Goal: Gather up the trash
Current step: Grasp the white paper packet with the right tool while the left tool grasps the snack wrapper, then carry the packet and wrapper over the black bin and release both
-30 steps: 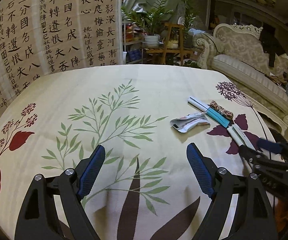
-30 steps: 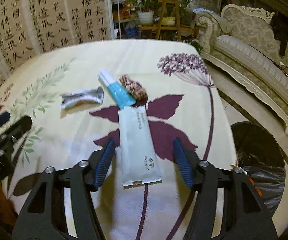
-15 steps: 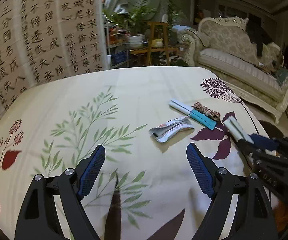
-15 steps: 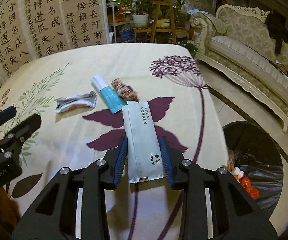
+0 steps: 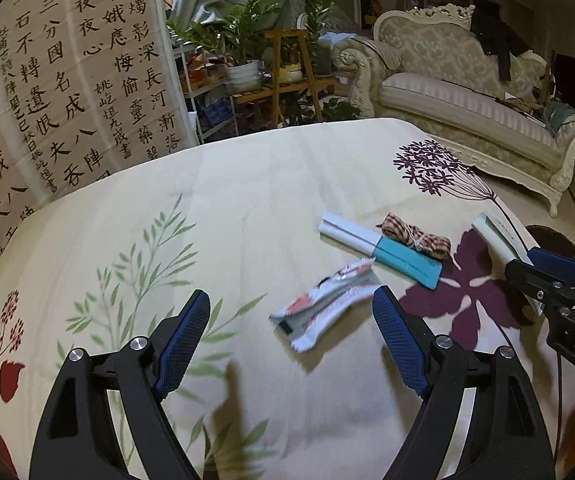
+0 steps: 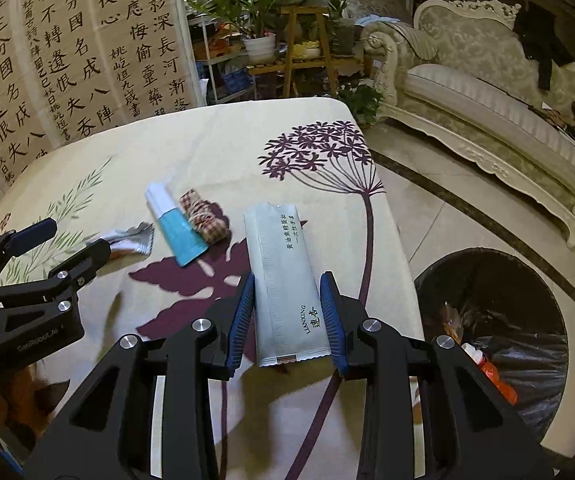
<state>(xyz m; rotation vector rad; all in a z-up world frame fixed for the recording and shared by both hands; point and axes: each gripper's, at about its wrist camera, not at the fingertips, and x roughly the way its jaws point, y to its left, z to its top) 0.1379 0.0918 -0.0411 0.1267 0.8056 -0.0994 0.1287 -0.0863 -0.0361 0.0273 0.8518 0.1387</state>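
Surface [image 6: 207,148]: cream floral cloth.
Right tool [image 6: 287,316]: clamped on pale sachet [image 6: 283,276], at the surface's right edge.
Left tool [image 5: 291,340]: spread wide, crumpled wrapper [image 5: 323,308] between its tips.
Bin [image 6: 527,344]: floor, right.

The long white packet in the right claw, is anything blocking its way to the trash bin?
No. The white packet is pinched in the right claw, and only bare floor shows before the bin.

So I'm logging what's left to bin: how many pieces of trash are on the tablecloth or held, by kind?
Pale green sachet, clamped in the right gripper: 1
Crumpled silver wrapper: 1
White and teal packet: 1
Checked brown bundle: 1
Total: 4
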